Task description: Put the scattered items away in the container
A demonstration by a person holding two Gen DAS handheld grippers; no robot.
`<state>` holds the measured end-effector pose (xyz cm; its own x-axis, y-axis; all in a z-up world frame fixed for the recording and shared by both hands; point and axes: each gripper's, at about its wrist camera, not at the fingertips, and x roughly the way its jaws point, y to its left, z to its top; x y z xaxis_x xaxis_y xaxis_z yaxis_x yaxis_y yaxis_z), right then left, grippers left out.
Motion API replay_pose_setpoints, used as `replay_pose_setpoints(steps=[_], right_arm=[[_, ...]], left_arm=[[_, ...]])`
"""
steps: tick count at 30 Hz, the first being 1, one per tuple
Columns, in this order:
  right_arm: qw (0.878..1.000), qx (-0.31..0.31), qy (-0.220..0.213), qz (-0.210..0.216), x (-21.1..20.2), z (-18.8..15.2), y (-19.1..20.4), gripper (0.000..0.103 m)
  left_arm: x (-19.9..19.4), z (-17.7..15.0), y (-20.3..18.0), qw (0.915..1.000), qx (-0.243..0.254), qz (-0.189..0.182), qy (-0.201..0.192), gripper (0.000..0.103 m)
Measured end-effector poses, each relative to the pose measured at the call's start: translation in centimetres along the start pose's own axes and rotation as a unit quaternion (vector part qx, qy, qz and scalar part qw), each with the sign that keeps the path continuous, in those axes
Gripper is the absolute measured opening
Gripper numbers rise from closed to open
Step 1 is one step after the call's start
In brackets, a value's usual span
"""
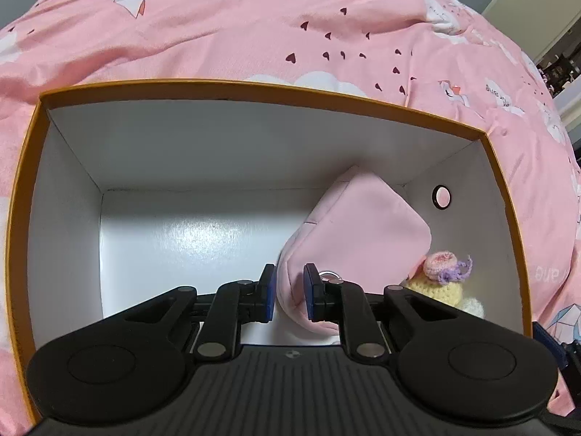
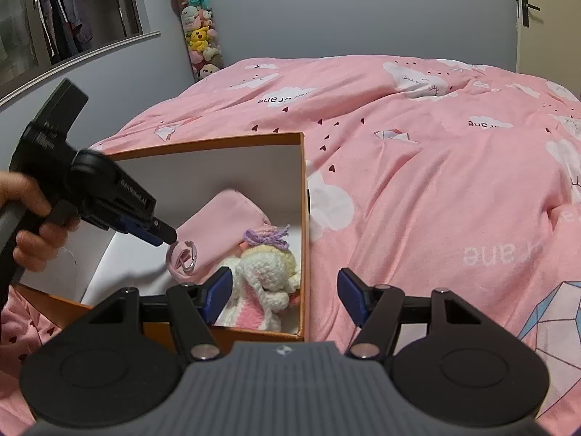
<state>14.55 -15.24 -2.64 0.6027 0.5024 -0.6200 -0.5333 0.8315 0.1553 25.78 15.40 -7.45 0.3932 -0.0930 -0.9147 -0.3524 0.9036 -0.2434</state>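
Note:
An orange box (image 1: 254, 85) with white inside walls sits on the bed. A pink fabric pouch (image 1: 363, 225) lies inside it, leaning into the far right corner. My left gripper (image 1: 289, 290) reaches down into the box, and the pouch's near corner fills the gap between its blue pads, beside a metal ring (image 1: 328, 274). A crocheted doll (image 1: 446, 279) with a purple bow lies by the right wall. From the right wrist view, the left gripper (image 2: 169, 236) touches the pouch (image 2: 225, 218) near the ring (image 2: 189, 258), next to the doll (image 2: 268, 269). My right gripper (image 2: 285, 290) hangs open over the box's (image 2: 203, 138) near right corner, holding nothing.
A pink patterned duvet (image 2: 435, 181) covers the bed all around the box. A person's hand (image 2: 32, 225) holds the left gripper. A tall tube of plush toys (image 2: 199, 36) stands against the far wall, with a wardrobe (image 2: 65, 18) at left and a door (image 2: 526, 7) at right.

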Motion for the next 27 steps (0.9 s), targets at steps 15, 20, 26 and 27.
replay_pose_setpoints(steps=[15, 20, 26, 27], right_arm=[[1.000, 0.002, 0.001, -0.002, 0.3, -0.1, -0.2, 0.067], [1.000, -0.001, 0.002, 0.000, 0.3, -0.1, -0.2, 0.067], [1.000, -0.001, 0.004, -0.002, 0.4, -0.2, -0.1, 0.067], [1.000, -0.001, 0.004, -0.002, 0.4, -0.2, -0.1, 0.067]], left_arm=[[2.7, -1.7, 1.0, 0.9940, -0.074, -0.063, 0.050, 0.036], [1.8, -1.1, 1.3, 0.9977, -0.058, -0.035, 0.008, 0.035], [0.7, 0.1, 0.8, 0.9977, -0.038, -0.038, -0.041, 0.034], [0.6, 0.3, 0.5, 0.9976, -0.032, -0.041, -0.046, 0.034]])
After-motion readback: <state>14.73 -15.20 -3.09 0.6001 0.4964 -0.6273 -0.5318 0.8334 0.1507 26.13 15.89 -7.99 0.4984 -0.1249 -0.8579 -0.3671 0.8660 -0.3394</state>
